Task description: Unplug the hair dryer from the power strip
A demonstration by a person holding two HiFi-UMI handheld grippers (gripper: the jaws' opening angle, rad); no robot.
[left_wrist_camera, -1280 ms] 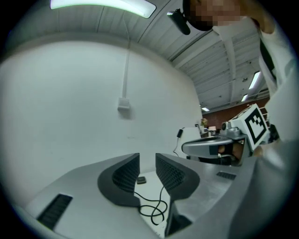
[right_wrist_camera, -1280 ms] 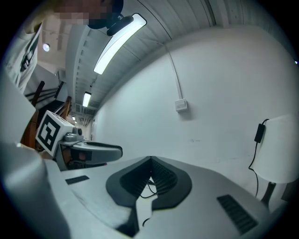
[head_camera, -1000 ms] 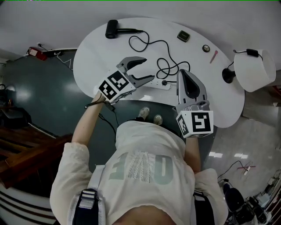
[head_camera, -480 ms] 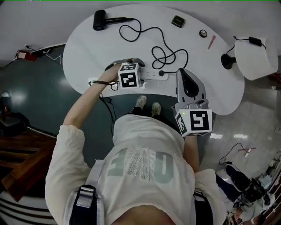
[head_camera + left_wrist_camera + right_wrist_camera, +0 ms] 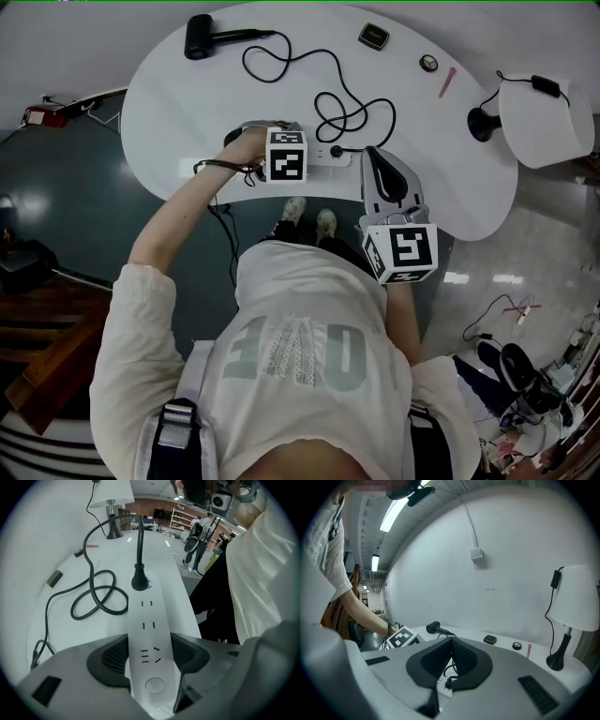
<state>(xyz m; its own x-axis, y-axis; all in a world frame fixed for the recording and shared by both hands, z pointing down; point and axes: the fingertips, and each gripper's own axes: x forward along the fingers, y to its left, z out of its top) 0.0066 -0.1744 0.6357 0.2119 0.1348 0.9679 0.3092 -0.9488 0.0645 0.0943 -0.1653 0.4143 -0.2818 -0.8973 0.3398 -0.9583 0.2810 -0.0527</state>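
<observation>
Left gripper view only: left gripper (image 5: 151,654) jaws wide, closing around power strip (image 5: 149,630), plug (image 5: 139,581) at its 12 o'clock end, head view shows hair dryer (image 5: 199,37) at 11 o'clock of table (image 5: 187,112), right gripper (image 5: 451,641) closed, empty.

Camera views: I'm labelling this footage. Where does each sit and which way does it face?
Head view: on the person's head, looking steeply down at the table; torso, arms, left claw and right claw show.
Left gripper view: on the left claw, looking along the power strip between its closing jaws; torso at right.
Right gripper view: on the shut right claw, facing the wall; left forearm shows.
Shared: all three show the lamp.
</observation>
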